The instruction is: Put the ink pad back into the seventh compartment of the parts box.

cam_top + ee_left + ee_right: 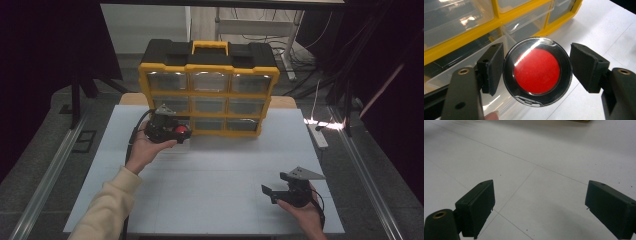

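My left gripper (537, 72) jaws clamp the round red-centred disc (537, 71) just in front of the yellow drawer cabinet (207, 92)'s open bottom-left drawer (474, 75), so I should keep it level over the opening, while my right gripper (539, 207) rests open over the near table (549, 157)

Round disc (537, 72): red centre w/ glossy black rim, held btwn black pads of left gripper (537, 71). Organiser box (207, 90): yellow frame, black top, yellow handle, 9 clear drawers; table (220, 165) pale grey-white w/ thin seam lines. Right gripper (539, 211) black too w/ grey plate on top; sleeve (107, 205) cream.
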`<action>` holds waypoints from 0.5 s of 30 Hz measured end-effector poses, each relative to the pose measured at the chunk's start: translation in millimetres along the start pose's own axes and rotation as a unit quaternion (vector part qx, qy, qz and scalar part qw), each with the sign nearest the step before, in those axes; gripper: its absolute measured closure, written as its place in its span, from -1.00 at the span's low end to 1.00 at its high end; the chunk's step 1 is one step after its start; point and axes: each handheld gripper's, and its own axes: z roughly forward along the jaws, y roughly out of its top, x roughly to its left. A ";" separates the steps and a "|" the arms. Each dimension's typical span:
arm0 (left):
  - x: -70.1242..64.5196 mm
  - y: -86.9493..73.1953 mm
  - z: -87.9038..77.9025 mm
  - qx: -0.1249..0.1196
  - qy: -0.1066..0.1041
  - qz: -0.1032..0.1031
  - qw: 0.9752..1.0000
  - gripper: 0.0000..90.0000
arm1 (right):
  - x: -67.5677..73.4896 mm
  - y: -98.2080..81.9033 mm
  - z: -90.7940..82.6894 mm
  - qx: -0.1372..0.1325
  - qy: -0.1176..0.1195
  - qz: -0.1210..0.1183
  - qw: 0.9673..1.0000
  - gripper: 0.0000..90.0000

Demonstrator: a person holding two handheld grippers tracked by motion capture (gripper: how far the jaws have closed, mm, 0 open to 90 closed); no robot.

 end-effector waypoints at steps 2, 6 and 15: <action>1.0 2.3 -0.6 -0.001 0.002 -0.001 1.000 -0.32 | 0.0 0.0 0.0 0.000 0.000 -0.001 1.000 -0.79; 3.9 8.4 -1.1 -0.002 0.011 -0.003 1.000 -0.32 | 0.3 0.0 0.0 0.000 0.000 -0.001 1.000 -0.79; 14.9 14.7 -0.3 0.003 0.026 -0.013 1.000 -0.32 | -0.1 0.0 -0.2 -0.001 -0.001 0.000 1.000 -0.79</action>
